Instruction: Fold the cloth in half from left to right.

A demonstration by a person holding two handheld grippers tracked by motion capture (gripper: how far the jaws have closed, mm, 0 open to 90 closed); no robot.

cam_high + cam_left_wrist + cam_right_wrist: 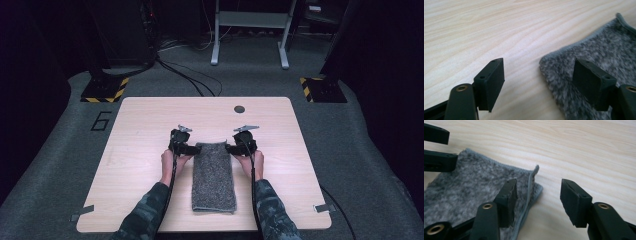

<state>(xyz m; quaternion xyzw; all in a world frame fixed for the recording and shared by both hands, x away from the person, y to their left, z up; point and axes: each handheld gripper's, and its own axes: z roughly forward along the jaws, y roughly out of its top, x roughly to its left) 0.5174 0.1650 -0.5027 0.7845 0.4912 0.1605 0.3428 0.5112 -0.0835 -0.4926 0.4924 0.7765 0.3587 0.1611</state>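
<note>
A grey folded towel (214,175) lies lengthwise in the middle of the wooden table (140,130). My left gripper (192,148) sits at its far left corner and my right gripper (231,148) at its far right corner. In the left gripper view the left gripper (539,62) is open, one jaw over bare wood and the other over the towel (604,45), with the corner between them. The right gripper (539,182) is open too and straddles the towel (474,185) corner, whose top layer curls up slightly. The left gripper (436,145) shows at the top left of that view.
A dark round hole (239,109) is in the table near its far edge. Bits of tape (82,212) mark the front corners. Yellow-and-black striped stand bases (105,90) and cables (190,75) lie on the carpet beyond the table.
</note>
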